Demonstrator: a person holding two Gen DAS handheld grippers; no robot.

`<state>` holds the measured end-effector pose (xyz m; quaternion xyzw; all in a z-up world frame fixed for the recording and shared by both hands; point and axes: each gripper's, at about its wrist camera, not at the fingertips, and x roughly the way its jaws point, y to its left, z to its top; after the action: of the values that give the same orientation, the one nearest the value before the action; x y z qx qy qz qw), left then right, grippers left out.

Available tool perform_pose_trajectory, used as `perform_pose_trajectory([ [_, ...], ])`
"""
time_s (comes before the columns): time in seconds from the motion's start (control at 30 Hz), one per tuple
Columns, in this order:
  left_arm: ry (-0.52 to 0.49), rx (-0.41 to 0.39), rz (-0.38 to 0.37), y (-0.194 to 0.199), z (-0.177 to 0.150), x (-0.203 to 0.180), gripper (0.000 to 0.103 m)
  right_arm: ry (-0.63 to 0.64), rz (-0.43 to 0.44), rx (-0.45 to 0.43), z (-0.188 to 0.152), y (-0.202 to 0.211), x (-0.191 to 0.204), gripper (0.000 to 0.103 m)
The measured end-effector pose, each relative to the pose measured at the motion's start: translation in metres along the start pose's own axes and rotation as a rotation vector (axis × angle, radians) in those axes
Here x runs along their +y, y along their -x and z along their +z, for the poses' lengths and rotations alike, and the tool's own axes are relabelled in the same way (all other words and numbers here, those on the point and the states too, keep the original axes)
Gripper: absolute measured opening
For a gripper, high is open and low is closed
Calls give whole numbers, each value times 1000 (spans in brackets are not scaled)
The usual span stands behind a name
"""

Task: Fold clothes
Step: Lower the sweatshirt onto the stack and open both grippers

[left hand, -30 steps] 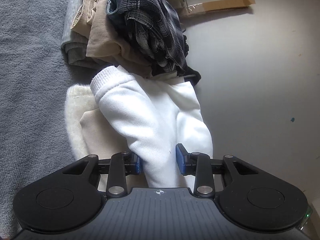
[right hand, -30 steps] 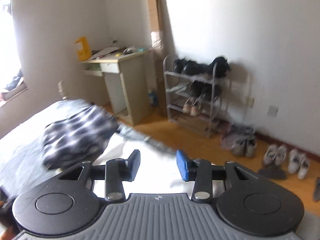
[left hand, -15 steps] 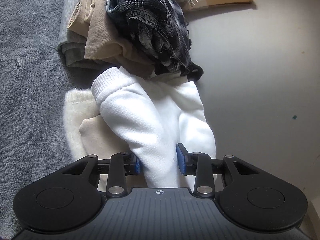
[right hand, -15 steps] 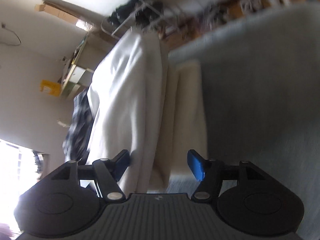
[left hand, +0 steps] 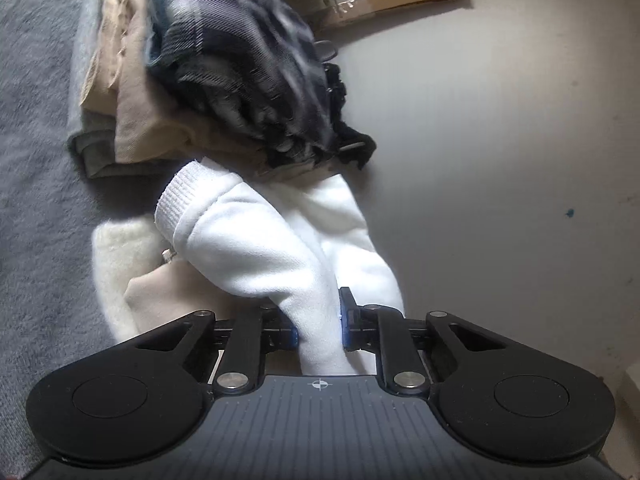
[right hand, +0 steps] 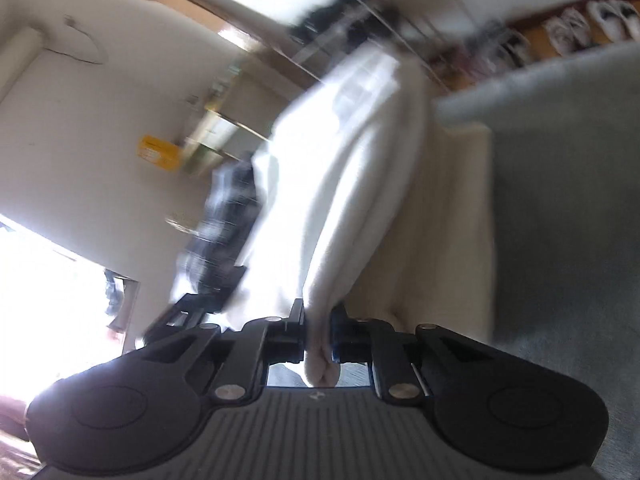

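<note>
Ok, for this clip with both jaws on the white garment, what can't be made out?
- White sweatshirt: its full shape; left wrist view shows only a cuffed sleeve, the rest runs behind the left gripper.
- Right wrist view: motion blur smears the shoe rack and plaid garment.
- Clothes pile: piece count; the plaid hides it and the top edge crops it.
- Right gripper: which part it pinches.

Left claw (left hand: 318,324): black linkages, blue pads, silver screws, ribbed grey housing. Right claw (right hand: 319,336): apparently identical, blurred.
</note>
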<state>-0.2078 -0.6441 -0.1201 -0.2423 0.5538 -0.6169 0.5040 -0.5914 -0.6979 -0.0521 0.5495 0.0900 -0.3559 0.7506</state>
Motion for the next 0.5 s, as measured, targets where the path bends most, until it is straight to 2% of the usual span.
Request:
perform_pose_trajectory([
  [0.1, -9, -6, 13, 0, 4, 4, 16, 31, 19, 13, -8, -2, 10, 13],
  [0.2, 57, 34, 55, -9, -1, 30, 16, 10, -20, 40, -15, -26, 6, 13],
  [0.37, 93, 50, 11, 2, -2, 45, 21, -23, -47, 43, -25, -34, -11, 13],
  [0.47, 79, 28, 27, 12, 0, 43, 29, -34, -54, 61, -23, -31, -13, 20],
  [0.5, 73, 10, 47, 27, 0, 45, 37, -38, -65, 66, -21, -29, -14, 29],
])
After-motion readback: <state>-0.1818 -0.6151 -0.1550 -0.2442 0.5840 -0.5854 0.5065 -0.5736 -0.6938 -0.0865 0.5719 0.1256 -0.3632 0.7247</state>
